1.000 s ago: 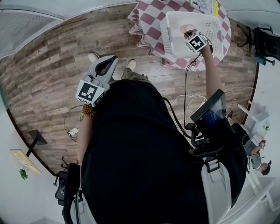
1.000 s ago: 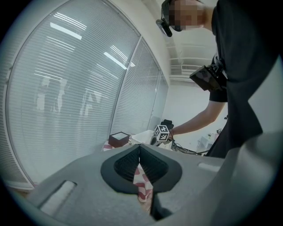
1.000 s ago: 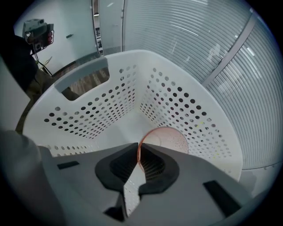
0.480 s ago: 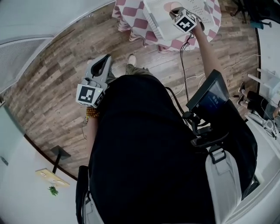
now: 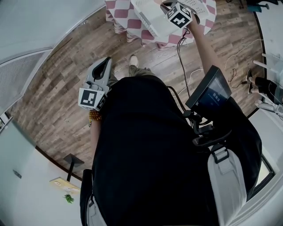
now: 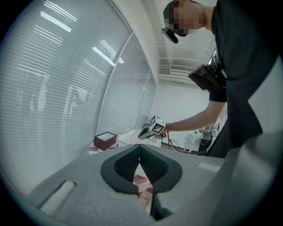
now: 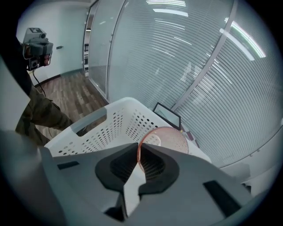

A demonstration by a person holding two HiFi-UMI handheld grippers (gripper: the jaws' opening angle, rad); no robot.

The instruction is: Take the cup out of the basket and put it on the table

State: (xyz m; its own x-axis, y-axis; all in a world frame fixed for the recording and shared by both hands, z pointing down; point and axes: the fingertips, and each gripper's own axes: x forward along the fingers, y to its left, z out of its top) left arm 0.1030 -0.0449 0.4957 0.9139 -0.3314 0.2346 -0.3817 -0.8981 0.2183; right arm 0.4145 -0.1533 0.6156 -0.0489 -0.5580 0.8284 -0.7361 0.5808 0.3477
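Note:
A translucent pink cup (image 7: 170, 139) hangs tilted over the white perforated basket (image 7: 110, 128), its rim pinched between the jaws of my right gripper (image 7: 138, 152), which is shut on it. In the head view the right gripper (image 5: 170, 9) is stretched out over the basket (image 5: 148, 20) on the checked tablecloth (image 5: 118, 11); the cup is hidden there. My left gripper (image 5: 106, 66) hangs by the person's side above the wood floor, far from the table. Its jaws (image 6: 139, 152) meet with nothing between them.
A dark red box (image 6: 105, 140) stands on the table left of the basket. A black-framed flat thing (image 7: 167, 114) lies beyond the basket's far wall. Glass walls with blinds run behind the table. Cables trail over the floor (image 5: 66, 88) beside the table.
The head view has swung, so the table, basket and right gripper now sit at the frame's top edge. The right gripper has stayed shut on the cup. The left gripper has hardly moved.

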